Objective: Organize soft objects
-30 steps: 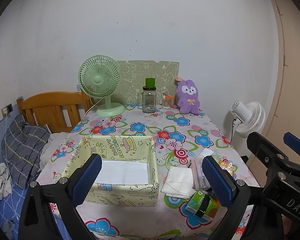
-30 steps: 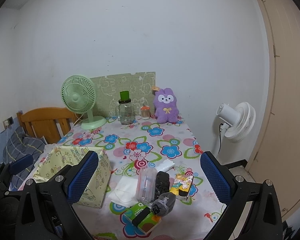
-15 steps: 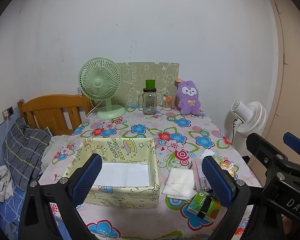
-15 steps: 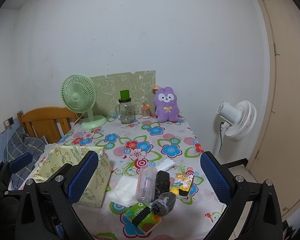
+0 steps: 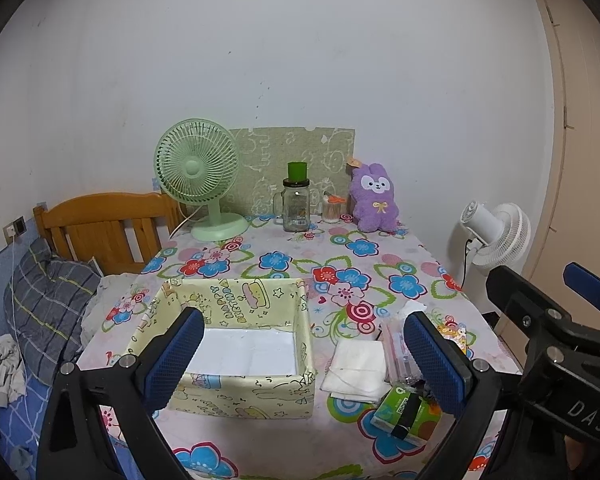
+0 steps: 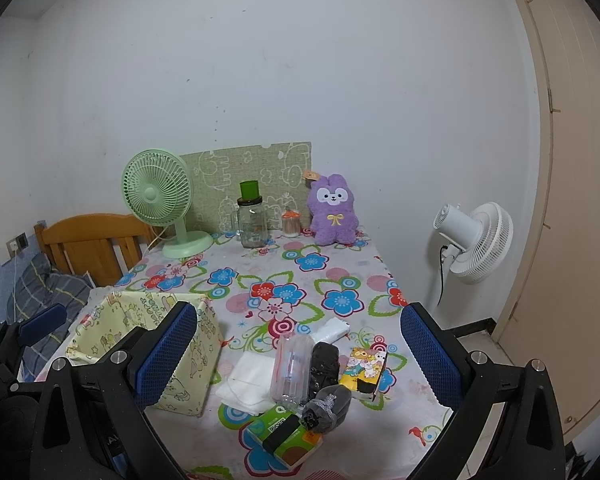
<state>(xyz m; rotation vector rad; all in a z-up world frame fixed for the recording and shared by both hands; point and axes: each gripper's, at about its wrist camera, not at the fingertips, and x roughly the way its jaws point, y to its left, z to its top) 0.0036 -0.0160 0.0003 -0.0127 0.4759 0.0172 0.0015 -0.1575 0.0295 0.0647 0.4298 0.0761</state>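
A yellow cartoon-print fabric box (image 5: 240,344) stands open and empty at the table's near left. To its right lie a folded white cloth (image 5: 356,370), a clear plastic pack (image 6: 290,368), a black pack (image 6: 324,364), a grey pouch (image 6: 328,404), a green tissue pack (image 6: 284,436) and a yellow cartoon pack (image 6: 364,368). A purple plush bunny (image 5: 374,198) sits at the table's far edge. My left gripper (image 5: 304,360) hovers open in front of the box. My right gripper (image 6: 298,356) hovers open above the small items, holding nothing.
A green desk fan (image 5: 198,176), a glass jar with a green lid (image 5: 296,204) and a small jar (image 5: 331,210) stand along the back by a green mat. A white floor fan (image 6: 476,240) is right of the table; a wooden headboard (image 5: 104,228) and pillow are left.
Both views have shifted only slightly. Nothing on the table has moved, and both grippers stay open.
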